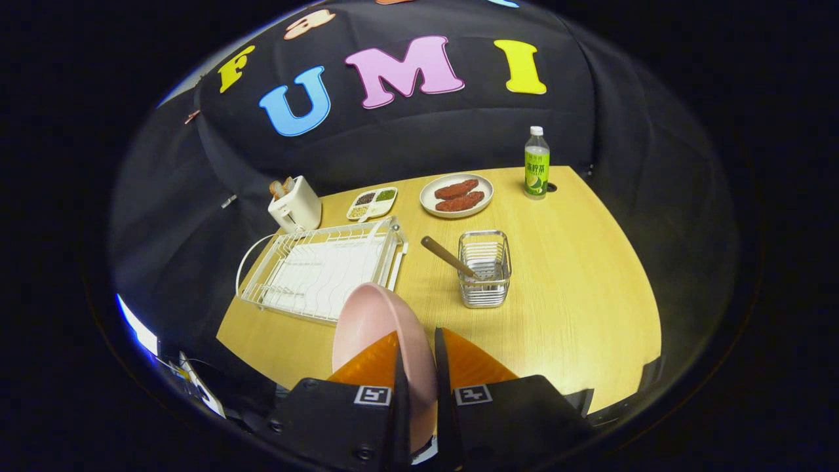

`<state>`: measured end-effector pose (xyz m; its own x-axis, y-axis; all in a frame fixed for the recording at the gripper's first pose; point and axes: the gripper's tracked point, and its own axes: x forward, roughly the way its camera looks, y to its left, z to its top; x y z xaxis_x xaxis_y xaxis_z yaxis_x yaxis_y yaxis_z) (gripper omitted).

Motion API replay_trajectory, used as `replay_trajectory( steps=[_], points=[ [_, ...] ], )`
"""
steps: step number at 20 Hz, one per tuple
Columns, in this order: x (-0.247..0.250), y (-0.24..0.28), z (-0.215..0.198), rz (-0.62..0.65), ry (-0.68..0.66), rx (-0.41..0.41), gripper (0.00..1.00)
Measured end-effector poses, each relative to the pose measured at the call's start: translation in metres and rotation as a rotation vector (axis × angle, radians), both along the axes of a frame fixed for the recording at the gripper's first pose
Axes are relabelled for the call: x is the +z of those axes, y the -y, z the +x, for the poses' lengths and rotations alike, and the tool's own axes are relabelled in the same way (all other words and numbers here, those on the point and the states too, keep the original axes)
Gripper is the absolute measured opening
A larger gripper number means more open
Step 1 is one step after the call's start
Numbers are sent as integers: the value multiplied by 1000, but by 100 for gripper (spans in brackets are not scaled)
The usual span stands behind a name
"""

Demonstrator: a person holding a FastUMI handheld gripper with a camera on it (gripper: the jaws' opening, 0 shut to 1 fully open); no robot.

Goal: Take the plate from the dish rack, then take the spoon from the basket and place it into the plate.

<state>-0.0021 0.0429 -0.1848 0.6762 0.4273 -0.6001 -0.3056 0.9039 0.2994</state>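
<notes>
**Plate gripped on edge above the desk**

The fingers (418, 347) are clamping the pink plate (373, 328) between them, holding it on edge, its rim rising just ahead of the tips. Beyond it, the white dish rack (321, 269) is sitting on the wooden desk (577, 295). Beside the rack, the wire basket (485, 269) is holding the spoon (448, 255), its handle leaning toward the rack. Farther back are standing a toaster (296, 204), a snack tray (372, 203), a dish of meat (457, 195) and a bottle (537, 164).

gripper (419, 341) | fingers closed tight (narrow gap) | clamping pink plate (367, 321)
</notes>
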Motion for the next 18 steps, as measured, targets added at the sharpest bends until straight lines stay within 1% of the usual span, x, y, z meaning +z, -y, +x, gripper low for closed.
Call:
replay_trajectory(
  steps=[3,6,9,12,14,15,18],
  points=[
    [-35,9,7,38,-70,26,20],
    [-71,10,14,67,-142,73,21],
    [-98,14,21,59,-182,114,21],
    [-107,12,28,94,-193,126,22],
    [-113,15,35,70,-170,136,22],
    [-118,18,37,51,-164,138,18],
    [-120,20,41,33,-139,142,18]
  ],
)
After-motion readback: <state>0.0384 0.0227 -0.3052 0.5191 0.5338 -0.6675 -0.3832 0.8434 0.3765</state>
